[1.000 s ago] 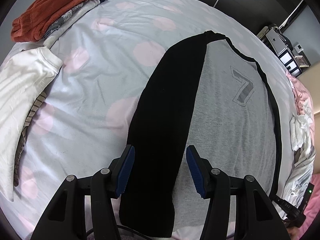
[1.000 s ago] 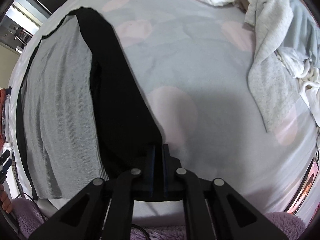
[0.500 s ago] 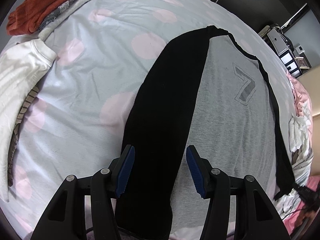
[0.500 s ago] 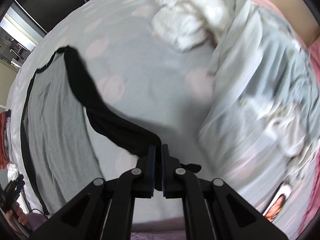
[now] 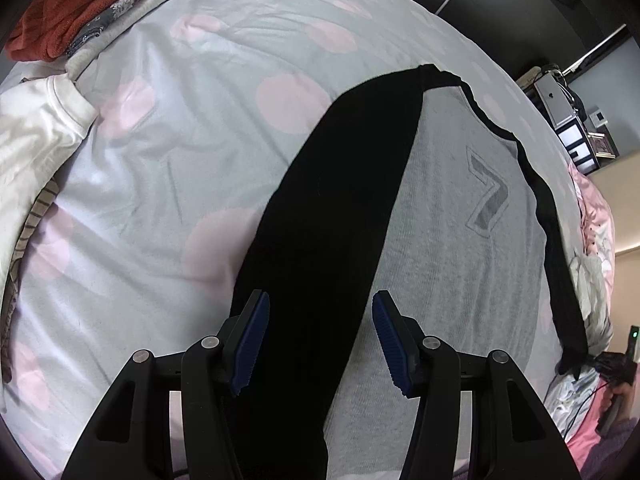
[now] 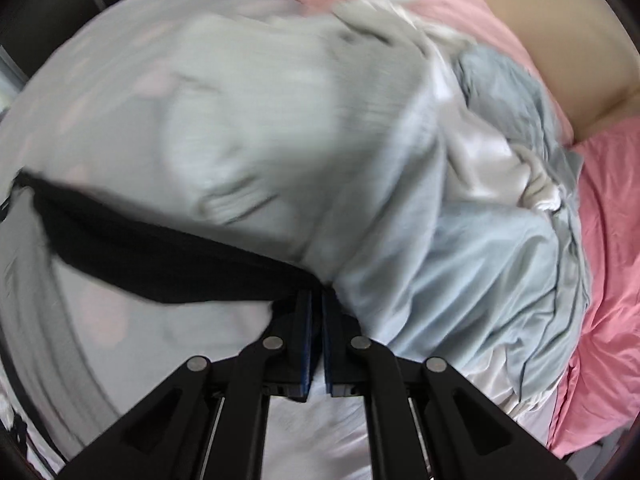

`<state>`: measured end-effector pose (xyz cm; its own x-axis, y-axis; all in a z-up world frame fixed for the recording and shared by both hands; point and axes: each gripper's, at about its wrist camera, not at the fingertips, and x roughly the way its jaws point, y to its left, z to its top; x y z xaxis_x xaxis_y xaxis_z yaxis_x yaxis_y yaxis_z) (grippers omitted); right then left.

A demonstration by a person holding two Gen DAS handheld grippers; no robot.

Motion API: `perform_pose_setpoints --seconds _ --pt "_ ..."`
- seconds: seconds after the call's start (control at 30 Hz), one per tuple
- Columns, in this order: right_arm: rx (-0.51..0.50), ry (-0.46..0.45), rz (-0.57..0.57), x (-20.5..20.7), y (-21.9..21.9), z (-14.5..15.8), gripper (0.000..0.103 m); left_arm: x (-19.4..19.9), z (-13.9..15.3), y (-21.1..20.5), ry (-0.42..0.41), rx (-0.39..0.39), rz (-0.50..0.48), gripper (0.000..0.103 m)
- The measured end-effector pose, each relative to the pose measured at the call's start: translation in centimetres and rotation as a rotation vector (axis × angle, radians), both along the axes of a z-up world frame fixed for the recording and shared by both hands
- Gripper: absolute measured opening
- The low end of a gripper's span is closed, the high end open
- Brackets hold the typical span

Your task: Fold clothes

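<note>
A grey raglan shirt (image 5: 452,240) with black sleeves and a "7" print lies flat on the bed. Its left black sleeve (image 5: 320,220) is folded down over the body and runs between my left gripper's fingers. My left gripper (image 5: 318,340) is open and hovers above that sleeve. My right gripper (image 6: 316,312) is shut on the other black sleeve (image 6: 160,264) and holds it stretched and lifted off the bed; this view is blurred. That sleeve also shows along the shirt's right edge in the left wrist view (image 5: 560,280).
The bed has a grey sheet with pink dots (image 5: 160,160). Folded clothes, rust-red on top (image 5: 88,4), and a white garment (image 5: 32,152) lie at far left. A heap of pale blue and white laundry (image 6: 480,200) and pink bedding (image 6: 608,280) lie at right.
My right gripper has pulled the black sleeve up and outward, swinging toward the laundry heap. The left gripper has stayed open over the folded sleeve, shifting slightly.
</note>
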<state>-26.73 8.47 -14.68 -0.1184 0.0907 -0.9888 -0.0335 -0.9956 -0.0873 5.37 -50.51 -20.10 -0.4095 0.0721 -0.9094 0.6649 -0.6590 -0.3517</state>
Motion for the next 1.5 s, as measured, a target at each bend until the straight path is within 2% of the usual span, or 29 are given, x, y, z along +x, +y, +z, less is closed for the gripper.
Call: perform_pose_setpoints --seconds 0.07,0.2,0.4,0.57,0.73,0.77,0.8,0.87,0.97,1.07,1.13,1.2,1.33,1.4,1.5 --pt "-0.028 -0.018 -0.013 -0.4 0.7 -0.8 0.005 -0.1 -0.1 -0.2 0.001 0.002 0.006 0.055" --pt "-0.024 -0.024 0.026 -0.2 0.8 -0.8 0.005 -0.3 -0.3 -0.7 0.006 0.007 0.015 0.055" --pt "-0.075 0.038 0.042 1.5 1.1 1.8 0.009 -0.3 -0.3 -0.7 0.016 0.013 0.002 0.055" --pt "-0.072 0.160 0.006 4.4 0.4 5.5 0.017 0.4 0.3 -0.5 0.047 0.026 -0.009 0.055" --pt "0.048 0.360 -0.009 8.1 -4.1 7.5 0.017 1.2 0.4 -0.1 0.058 0.069 -0.021 0.055" --pt "0.010 0.377 -0.016 9.3 -4.9 7.4 0.017 1.3 0.5 0.1 0.059 0.070 -0.030 0.055" --pt "-0.049 0.386 -0.029 10.0 -7.2 5.6 0.017 1.3 0.5 0.5 0.058 0.070 -0.048 0.055" --pt "-0.144 0.392 -0.042 12.2 -9.1 4.2 0.017 0.9 0.5 1.5 0.051 0.070 -0.103 0.055" --pt "-0.246 0.406 -0.019 15.4 -11.8 2.4 0.017 -0.1 -0.1 3.6 -0.019 0.019 -0.188 0.055" --pt "-0.237 0.433 0.043 17.3 -13.9 0.6 0.017 -0.8 -0.5 5.0 -0.079 -0.032 -0.246 0.055" --pt "-0.208 0.399 0.047 18.0 -14.6 -1.0 0.017 -1.0 -1.0 5.2 -0.119 -0.044 -0.251 0.055" --pt "-0.250 0.358 0.045 17.9 -14.5 -1.4 0.017 -1.3 -1.7 5.2 -0.157 -0.030 -0.254 0.049" --pt "-0.272 0.360 0.056 17.3 -14.3 -1.3 0.017 -1.8 -3.3 5.1 -0.241 -0.024 -0.265 0.032" --pt "-0.288 0.339 0.055 16.9 -14.2 -2.0 0.017 -1.8 -3.5 4.9 -0.252 -0.015 -0.259 0.021" --pt "-0.291 0.326 0.053 16.7 -14.3 -2.5 0.017 -1.6 -2.9 4.7 -0.228 -0.022 -0.245 0.012"
